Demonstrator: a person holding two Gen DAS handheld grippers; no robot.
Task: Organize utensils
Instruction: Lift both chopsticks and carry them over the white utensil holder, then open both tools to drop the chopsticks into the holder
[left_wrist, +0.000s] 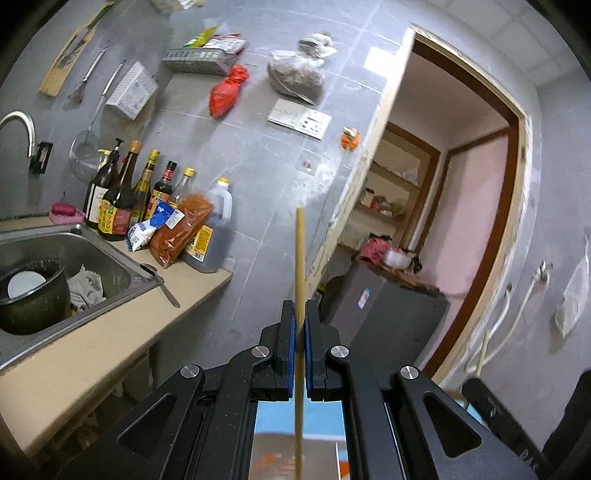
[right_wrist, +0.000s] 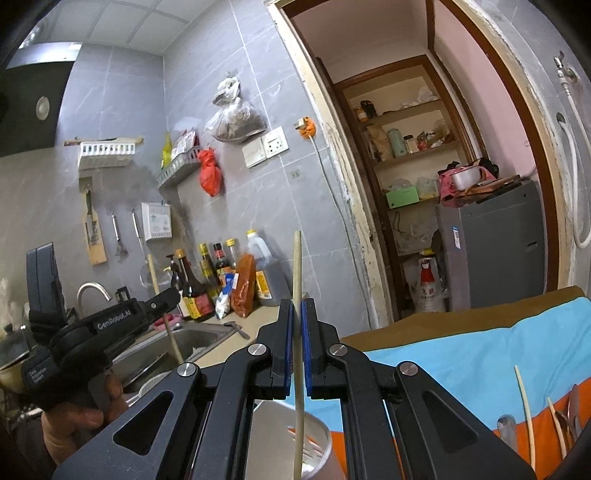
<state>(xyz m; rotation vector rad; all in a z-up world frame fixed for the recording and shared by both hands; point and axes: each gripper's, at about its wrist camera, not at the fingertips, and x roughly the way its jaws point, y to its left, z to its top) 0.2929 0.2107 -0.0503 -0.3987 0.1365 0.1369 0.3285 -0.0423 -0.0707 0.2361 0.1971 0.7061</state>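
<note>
My left gripper (left_wrist: 300, 308) is shut on a pale wooden chopstick (left_wrist: 299, 258) that stands upright between the blue pads, its tip pointing up. My right gripper (right_wrist: 297, 306) is shut on a second wooden chopstick (right_wrist: 296, 266), also upright; its lower end reaches down into a metal utensil holder (right_wrist: 314, 443) below the jaws. In the right wrist view the left gripper (right_wrist: 162, 299) shows at the left with its chopstick (right_wrist: 173, 339), held by a hand. More chopsticks (right_wrist: 526, 406) and utensils lie on the blue and orange cloth (right_wrist: 461, 354) at the lower right.
A steel sink (left_wrist: 85, 254) with a dark pot (left_wrist: 33, 295) sits in the counter (left_wrist: 110, 339) at the left. Sauce bottles (left_wrist: 122, 195) and packets stand behind it. A doorway (right_wrist: 424, 166) and a grey appliance (right_wrist: 491, 251) are at the right.
</note>
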